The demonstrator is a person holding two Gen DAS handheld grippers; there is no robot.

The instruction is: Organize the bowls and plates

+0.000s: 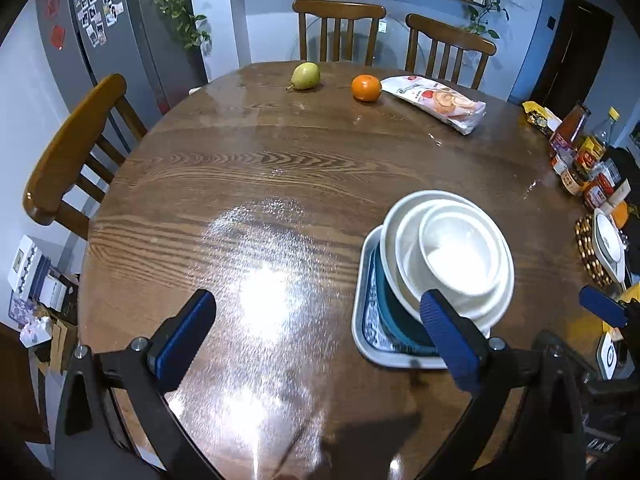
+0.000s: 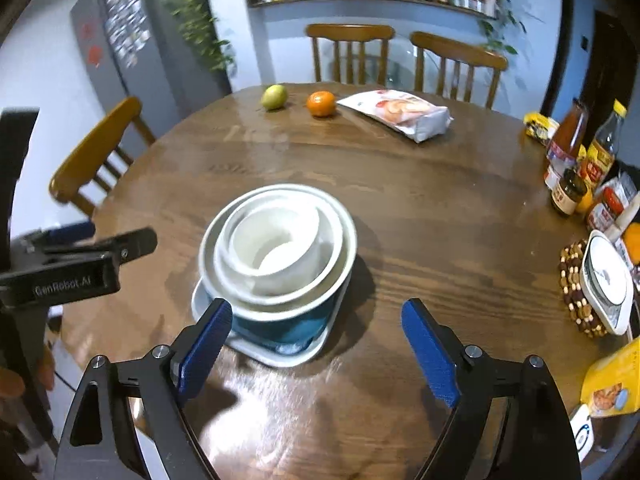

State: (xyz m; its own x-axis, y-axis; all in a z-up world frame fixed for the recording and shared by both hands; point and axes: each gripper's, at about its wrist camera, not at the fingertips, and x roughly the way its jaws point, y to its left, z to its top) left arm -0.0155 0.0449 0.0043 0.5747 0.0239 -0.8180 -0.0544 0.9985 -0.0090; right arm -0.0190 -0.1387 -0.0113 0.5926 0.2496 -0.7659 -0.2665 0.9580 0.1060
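While both grippers hang above the table (image 1: 280, 168) with fingers spread wide and holding nothing, the stacked bowls (image 2: 276, 248) sit nested on a square plate (image 2: 280, 354), just ahead of the right gripper (image 2: 316, 344) and beside the left gripper (image 1: 316, 332). Stacking looks nearly finished; next probably calls for straightening the leaning stack.

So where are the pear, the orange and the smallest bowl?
pear (image 1: 305, 75), left wrist view, middle of its body
orange (image 1: 366, 88), left wrist view, its centre
smallest bowl (image 2: 276, 250), right wrist view, its inside
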